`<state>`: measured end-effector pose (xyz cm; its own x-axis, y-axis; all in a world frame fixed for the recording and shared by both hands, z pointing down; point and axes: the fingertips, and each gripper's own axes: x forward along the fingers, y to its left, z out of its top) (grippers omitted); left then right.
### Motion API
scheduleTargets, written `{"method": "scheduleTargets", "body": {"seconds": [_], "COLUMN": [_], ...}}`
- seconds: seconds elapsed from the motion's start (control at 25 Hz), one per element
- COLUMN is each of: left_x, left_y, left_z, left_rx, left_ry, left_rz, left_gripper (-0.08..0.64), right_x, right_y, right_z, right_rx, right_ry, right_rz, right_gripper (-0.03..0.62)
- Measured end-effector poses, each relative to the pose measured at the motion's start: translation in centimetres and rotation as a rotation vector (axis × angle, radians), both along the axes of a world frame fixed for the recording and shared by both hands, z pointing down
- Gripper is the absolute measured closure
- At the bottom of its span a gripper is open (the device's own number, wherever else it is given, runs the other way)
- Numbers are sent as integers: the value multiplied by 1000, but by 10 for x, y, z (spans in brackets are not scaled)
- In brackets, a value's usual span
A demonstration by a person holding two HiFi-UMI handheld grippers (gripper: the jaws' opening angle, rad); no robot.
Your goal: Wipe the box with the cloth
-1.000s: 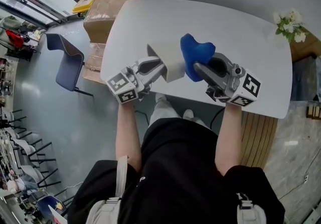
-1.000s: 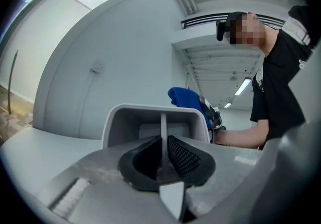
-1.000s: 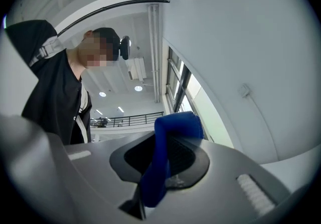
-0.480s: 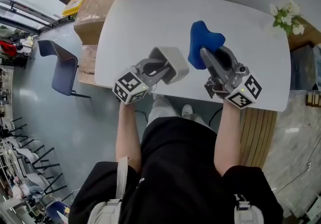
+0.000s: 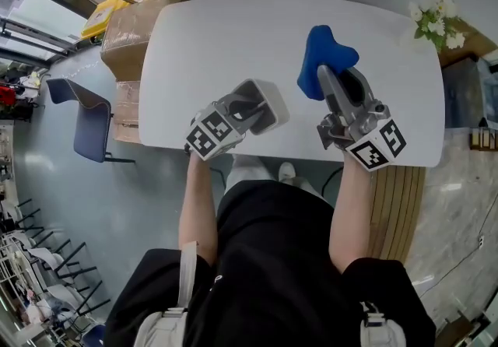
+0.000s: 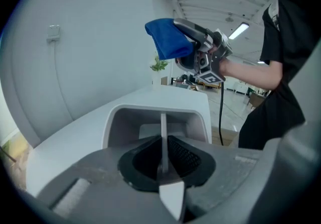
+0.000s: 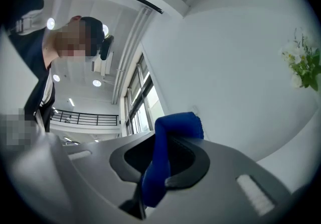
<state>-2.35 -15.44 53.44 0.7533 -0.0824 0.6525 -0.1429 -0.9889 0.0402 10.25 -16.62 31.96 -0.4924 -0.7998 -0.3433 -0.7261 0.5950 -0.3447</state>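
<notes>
My left gripper (image 5: 253, 110) is shut on one wall of a small open grey-white box (image 5: 264, 101), which it holds lifted and tipped above the white table (image 5: 218, 42). In the left gripper view the thin box wall (image 6: 163, 137) sits pinched between the jaws, the hollow of the box (image 6: 155, 120) facing me. My right gripper (image 5: 331, 81) is shut on a blue cloth (image 5: 323, 57), held up to the right of the box and apart from it. The cloth (image 7: 168, 155) hangs folded between the jaws in the right gripper view.
A vase of white flowers (image 5: 432, 22) stands at the table's far right corner. Cardboard boxes (image 5: 117, 26) and a blue chair (image 5: 89, 124) sit on the floor to the left. A wooden slatted surface (image 5: 397, 205) lies right of the person.
Both grippers rose and tilted upward. The box turned with its opening more toward the head camera, and the cloth moved right and away from the box.
</notes>
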Motion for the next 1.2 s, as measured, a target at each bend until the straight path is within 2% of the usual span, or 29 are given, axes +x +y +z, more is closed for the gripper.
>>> {"method": "scheduleTargets", "body": {"seconds": [0.36,0.6,0.92,1.2], "left_x": [2,5,4,7], "left_y": [-4,-9,-14,-16], "left_z": [49,75,96,103], "left_rx": [-26,-3,19,89], "left_ry": [-238,-372,-473,-562], "left_rz": [130,234,327,399], "left_gripper": [517,517,517,517], "right_x": [6,5,10,12], "right_y": [-23,-35,-42,-44], "right_z": [15,22,26,23], "right_rx": [-81,-117,-132,-123], "right_ry": [99,149,160,162], "right_rz": [131,174,215,228], "right_gripper": [535,535,535,535]}}
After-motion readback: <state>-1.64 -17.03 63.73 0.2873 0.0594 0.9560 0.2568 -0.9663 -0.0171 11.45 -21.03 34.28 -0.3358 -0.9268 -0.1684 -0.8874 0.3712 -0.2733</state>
